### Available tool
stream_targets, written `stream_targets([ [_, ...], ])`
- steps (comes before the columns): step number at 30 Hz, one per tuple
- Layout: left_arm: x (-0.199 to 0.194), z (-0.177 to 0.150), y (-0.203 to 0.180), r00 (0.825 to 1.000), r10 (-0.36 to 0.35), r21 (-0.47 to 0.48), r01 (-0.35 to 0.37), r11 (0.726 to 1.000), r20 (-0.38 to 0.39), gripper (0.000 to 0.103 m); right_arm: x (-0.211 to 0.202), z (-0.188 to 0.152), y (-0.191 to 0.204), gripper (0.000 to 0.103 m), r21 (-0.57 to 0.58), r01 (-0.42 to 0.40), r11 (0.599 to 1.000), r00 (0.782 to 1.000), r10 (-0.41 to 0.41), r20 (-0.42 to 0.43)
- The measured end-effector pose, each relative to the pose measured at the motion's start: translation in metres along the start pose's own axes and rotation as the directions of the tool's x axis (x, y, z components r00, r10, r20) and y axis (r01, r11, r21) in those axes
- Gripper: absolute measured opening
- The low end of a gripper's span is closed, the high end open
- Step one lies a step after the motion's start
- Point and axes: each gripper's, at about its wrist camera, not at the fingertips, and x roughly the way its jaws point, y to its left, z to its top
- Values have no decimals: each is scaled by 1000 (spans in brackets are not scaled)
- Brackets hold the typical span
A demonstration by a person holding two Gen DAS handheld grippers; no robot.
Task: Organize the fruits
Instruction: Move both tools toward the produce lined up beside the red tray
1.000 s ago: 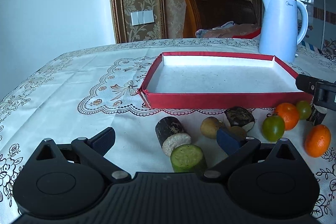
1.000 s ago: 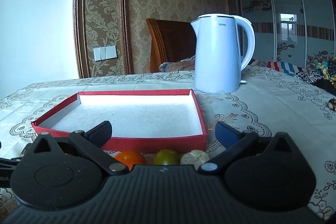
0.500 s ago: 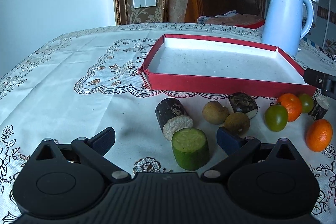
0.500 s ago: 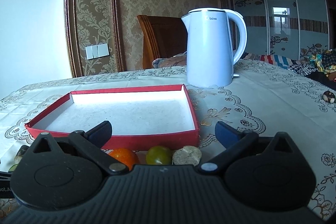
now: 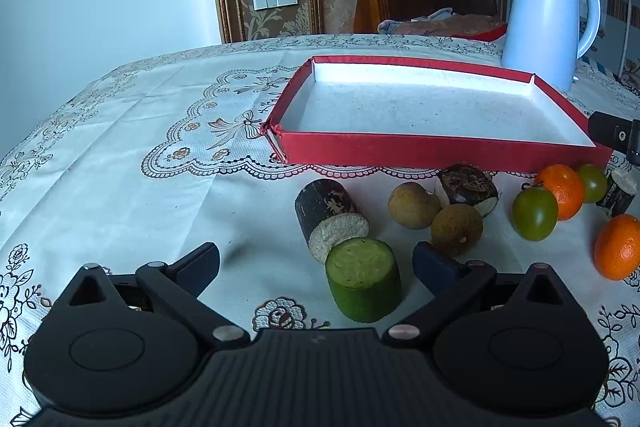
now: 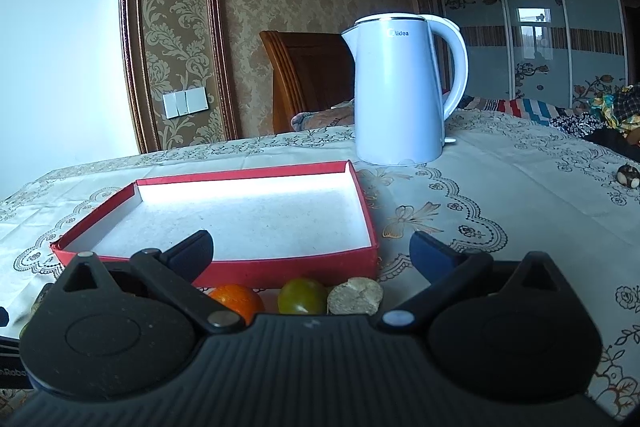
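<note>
Fruit lies loose on the tablecloth, all on the near side of the tray, none inside it. Green cylinder stands on end between the left gripper fingers, touching neither; jaws spread wide, holding nothing. Since half a second ago the left view sits slightly lower, and the cylinder is a little nearer the gripper.

Dark cork-like log, rough pale cut face, just beyond the cylinder, touching it. Two round brown fruits ahead-right, beside a dark stub. Further right: green tomato, orange, a second orange.

Tray: shallow red card, white speckled floor, empty. Smooth white kettle beyond its far right corner.

Right gripper also wide apart, empty. The right view shows only an orange, a tomato and a pale cut end tucked under it; its framing has tilted since.
</note>
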Motion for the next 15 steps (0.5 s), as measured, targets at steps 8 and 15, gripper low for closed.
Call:
stream_targets([
  [8, 1, 0, 1, 1000, -3, -1, 3, 1000, -1, 103, -2, 0, -3, 103, 21, -6, 1000, 1000, 6, 6],
  [15, 1, -1, 0, 1000, -2, 0, 2, 1000, -4, 103, -17, -2, -17, 103, -36, -33, 999, 998, 32, -47],
])
